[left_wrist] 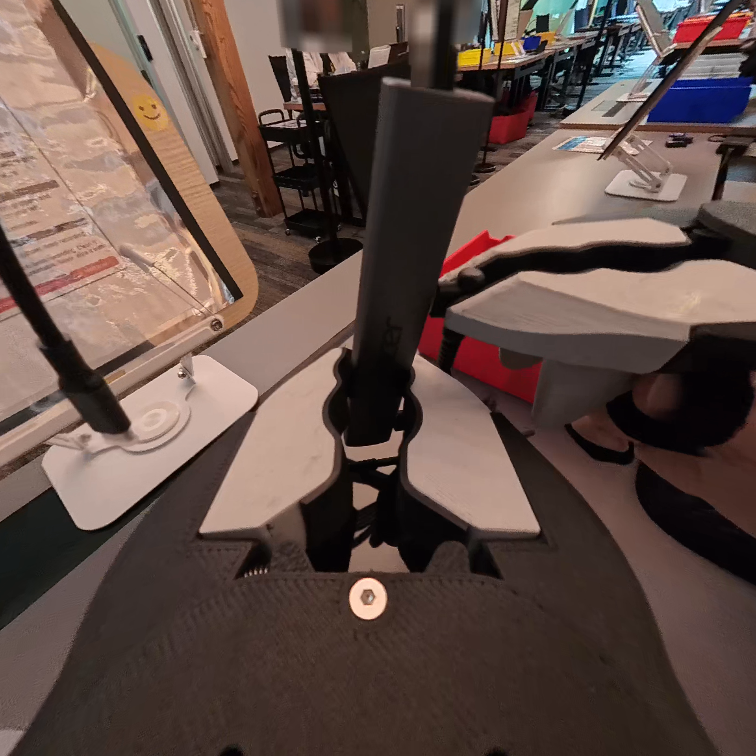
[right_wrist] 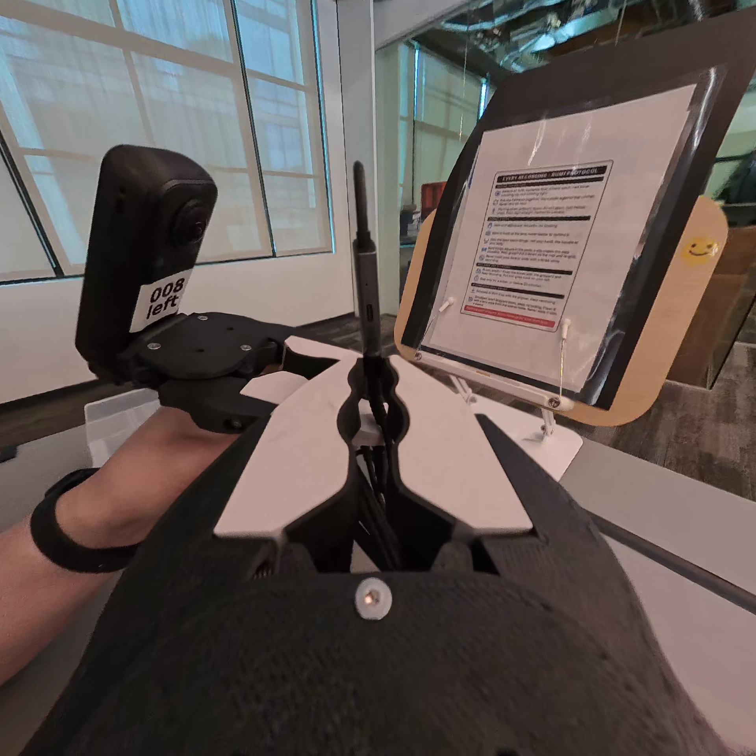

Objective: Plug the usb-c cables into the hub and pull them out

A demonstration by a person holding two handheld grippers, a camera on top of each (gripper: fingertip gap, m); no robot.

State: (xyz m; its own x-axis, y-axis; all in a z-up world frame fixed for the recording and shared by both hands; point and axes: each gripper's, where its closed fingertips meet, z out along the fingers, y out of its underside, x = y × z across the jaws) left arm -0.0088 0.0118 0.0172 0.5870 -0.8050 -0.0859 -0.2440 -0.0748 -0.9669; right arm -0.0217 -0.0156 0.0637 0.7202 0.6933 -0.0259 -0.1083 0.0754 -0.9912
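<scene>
The lower end of the slim grey metal hub (left_wrist: pixel 413 229) sinks between the white fingers of the left tool (left_wrist: pixel 373 413), which are pressed against it and pinch it. The hub's upper end is partly cut off by a mosaic patch in the left wrist view. Its long axis stands almost upright, leaning slightly, above the pale grey surface (left_wrist: pixel 286 327). In the right wrist view the hub (right_wrist: pixel 367 294) shows edge-on, with one small port on its narrow side. A black cable stub (right_wrist: pixel 360 196) rises from its top.

The right tool (right_wrist: pixel 373 370) is closed on a black usb-c cable (right_wrist: pixel 378 403) just below the hub. Whether the plug is seated in the hub cannot be made out. The cable's remainder drops out of sight between the fingers.

A dark mark on the hub's face is too blurred to make out. The black camera (right_wrist: pixel 143 249) on the left tool carries a white label. A printed sheet on a clear stand (right_wrist: pixel 527 245) carries a yellow smiley sticker (right_wrist: pixel 700 248).
</scene>
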